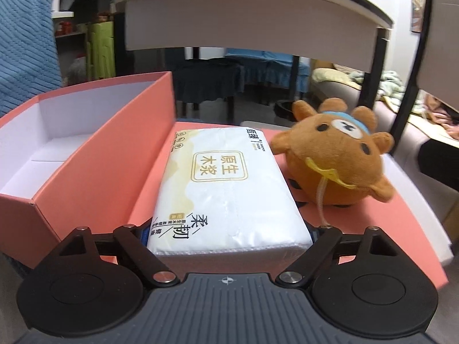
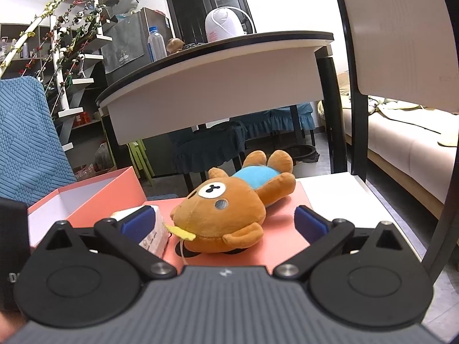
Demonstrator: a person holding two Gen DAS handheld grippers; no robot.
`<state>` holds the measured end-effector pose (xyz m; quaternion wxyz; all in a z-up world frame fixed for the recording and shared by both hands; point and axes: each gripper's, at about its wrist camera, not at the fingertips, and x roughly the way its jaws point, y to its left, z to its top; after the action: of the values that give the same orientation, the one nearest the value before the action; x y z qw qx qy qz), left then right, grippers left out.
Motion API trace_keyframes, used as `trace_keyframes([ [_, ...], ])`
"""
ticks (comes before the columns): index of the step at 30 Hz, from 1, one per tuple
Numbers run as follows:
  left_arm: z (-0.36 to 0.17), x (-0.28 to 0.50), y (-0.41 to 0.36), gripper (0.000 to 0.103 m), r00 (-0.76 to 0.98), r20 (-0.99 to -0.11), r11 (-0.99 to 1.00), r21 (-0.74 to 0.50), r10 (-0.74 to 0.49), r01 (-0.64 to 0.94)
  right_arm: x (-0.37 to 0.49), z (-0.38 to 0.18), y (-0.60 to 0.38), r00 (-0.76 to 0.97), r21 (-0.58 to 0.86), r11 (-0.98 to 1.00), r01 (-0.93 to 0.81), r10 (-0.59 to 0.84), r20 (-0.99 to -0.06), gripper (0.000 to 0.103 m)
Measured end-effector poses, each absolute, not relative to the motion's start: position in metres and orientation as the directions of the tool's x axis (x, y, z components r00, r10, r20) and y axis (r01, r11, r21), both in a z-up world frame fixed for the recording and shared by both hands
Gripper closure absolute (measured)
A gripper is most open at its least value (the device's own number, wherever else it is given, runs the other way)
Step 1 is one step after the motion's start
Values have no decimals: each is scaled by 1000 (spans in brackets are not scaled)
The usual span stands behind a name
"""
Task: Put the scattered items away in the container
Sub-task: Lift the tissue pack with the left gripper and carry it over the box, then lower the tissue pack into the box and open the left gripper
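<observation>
Your left hand-held gripper [image 1: 229, 238] straddles the tissue pack [image 1: 226, 189], jaws wide, contact unclear; its long axis runs straight ahead, just right of the empty pink box [image 1: 94, 154]. It reads 原生木浆. Your right hand-held gripper [image 2: 223, 220] gapes around the bear [image 2: 229, 209], lying right of the pack.

White tissue pack [image 1: 226, 197] with gold-printed label, lying flat just right of the pink open box [image 1: 94, 154], long side along the box wall. Box seen empty, white inside. Brown plush bear [image 2: 229, 206] with blue back lies face-up right of the pack, head nearest the pack.
</observation>
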<state>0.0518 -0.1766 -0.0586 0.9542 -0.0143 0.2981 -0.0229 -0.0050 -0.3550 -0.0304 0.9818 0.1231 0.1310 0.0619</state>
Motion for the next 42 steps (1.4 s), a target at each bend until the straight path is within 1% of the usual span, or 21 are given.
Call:
trace_keyframes([
  [5,-49,38,-172,14,842,-530,995,-52,-103,88,-4,-26,-350,965,254,963,-86,144,-220,0],
  [10,-29,23,-159,14,893,-430,990,-32,-136,135,-4,-23,-346,971,251,965,-82,134,-199,0],
  [13,-17,21,-145,14,909,-392,990,-37,-140,136,-4,-20,-343,974,249,965,-80,128,-185,0],
  [19,3,27,-99,14,927,-359,994,-60,-111,95,-3,-16,-338,980,244,967,-75,116,-159,0],
  [23,14,32,-64,14,948,-314,998,-27,-56,50,1,-18,-335,979,239,967,-89,129,-160,0],
  [26,18,38,-33,14,955,-296,1000,-11,-5,2,9,-18,-321,974,233,966,-110,152,-170,0],
  [29,19,46,-1,14,952,-302,999,3,49,-50,16,-19,-308,968,228,965,-129,172,-180,0],
  [33,9,63,41,14,934,-333,992,32,128,-125,25,-24,-294,959,212,966,-150,194,-205,0],
  [37,-8,79,71,14,902,-395,984,63,176,-164,30,-29,-285,952,199,967,-162,206,-225,0],
  [42,-27,91,90,14,856,-484,983,71,185,-172,29,-30,-283,951,195,967,-162,206,-231,0],
])
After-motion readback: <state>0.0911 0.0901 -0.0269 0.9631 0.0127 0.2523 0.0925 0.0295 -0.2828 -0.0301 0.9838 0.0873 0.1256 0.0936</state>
